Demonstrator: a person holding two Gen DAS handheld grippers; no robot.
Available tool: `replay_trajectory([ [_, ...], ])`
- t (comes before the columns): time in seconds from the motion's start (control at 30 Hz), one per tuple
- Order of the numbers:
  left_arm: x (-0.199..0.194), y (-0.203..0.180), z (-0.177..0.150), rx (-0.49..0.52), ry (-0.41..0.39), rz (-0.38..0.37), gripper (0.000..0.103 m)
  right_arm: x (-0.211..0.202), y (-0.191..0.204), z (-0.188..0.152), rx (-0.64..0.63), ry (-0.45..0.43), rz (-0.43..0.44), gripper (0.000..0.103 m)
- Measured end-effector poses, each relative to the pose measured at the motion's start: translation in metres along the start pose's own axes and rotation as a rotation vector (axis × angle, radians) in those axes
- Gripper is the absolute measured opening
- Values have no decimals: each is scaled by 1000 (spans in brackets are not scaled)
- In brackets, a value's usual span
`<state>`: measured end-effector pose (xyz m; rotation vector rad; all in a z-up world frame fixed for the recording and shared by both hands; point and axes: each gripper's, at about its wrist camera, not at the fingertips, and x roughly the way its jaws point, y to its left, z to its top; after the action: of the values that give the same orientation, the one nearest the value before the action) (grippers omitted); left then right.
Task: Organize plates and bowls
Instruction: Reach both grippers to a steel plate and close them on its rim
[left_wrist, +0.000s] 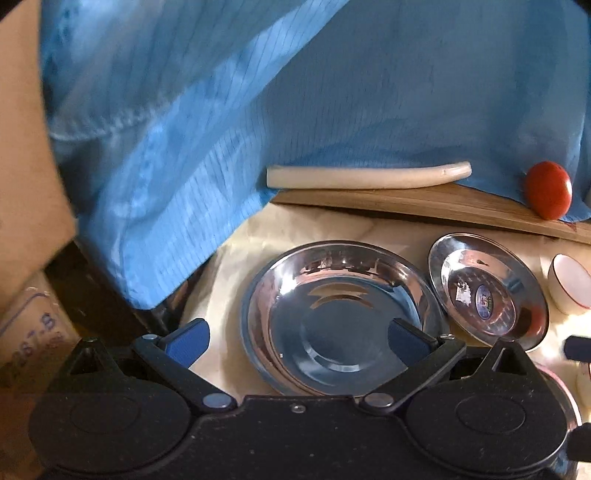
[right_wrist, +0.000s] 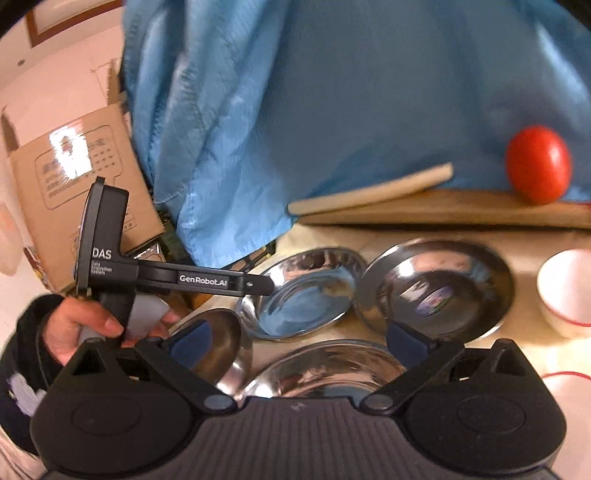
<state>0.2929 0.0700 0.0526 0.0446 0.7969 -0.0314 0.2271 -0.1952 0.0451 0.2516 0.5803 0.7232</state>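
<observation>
A: Left wrist view. What is the left claw (left_wrist: 298, 341) doing?

B: It is standing released, jaws spread wide and gripping nothing. It is hovering over the near rim of a large steel plate (left_wrist: 341, 317) lying on the cream-covered desk (left_wrist: 236, 258). A smaller steel plate (left_wrist: 487, 291) with stickers inside is lying just beside it on the right, and a white bowl with a red rim (left_wrist: 570, 284) is sitting further right. A red tomato (left_wrist: 548, 190) and a pale stick (left_wrist: 369, 175) are resting on a wooden board (left_wrist: 443, 206) against blue fabric (left_wrist: 258, 92).

A: Right wrist view?

B: The right claw (right_wrist: 298, 343) is also standing released and empty, above a steel plate (right_wrist: 325, 369) at the near edge. A steel bowl (right_wrist: 221, 343) is sitting behind its left finger. A hand (right_wrist: 88, 328) is holding the left claw's handle. A cardboard box (right_wrist: 74, 184) is standing at the left.
</observation>
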Motion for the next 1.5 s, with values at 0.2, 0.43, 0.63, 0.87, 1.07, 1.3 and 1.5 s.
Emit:
replay_trajectory([
  [0.2,16,7,6,-43,66,22,102,30,-15,13,104,77,39,103],
  [0.43,27,25,6,-102,107,27,102,51,-24,18,204,118,71,102],
  [0.63,17,32,4,-126,88,73,102,62,-28,17,251,132,77,102],
  [0.87,13,36,4,-132,91,88,102,73,-32,21,306,148,88,101],
  [1.07,19,42,7,-183,103,16,101,82,-38,23,373,148,97,97],
  [1.3,17,39,6,-209,68,-79,87,87,-43,21,406,130,80,92],
  [1.5,22,37,4,-210,57,-100,65,90,-43,19,413,122,58,84],
])
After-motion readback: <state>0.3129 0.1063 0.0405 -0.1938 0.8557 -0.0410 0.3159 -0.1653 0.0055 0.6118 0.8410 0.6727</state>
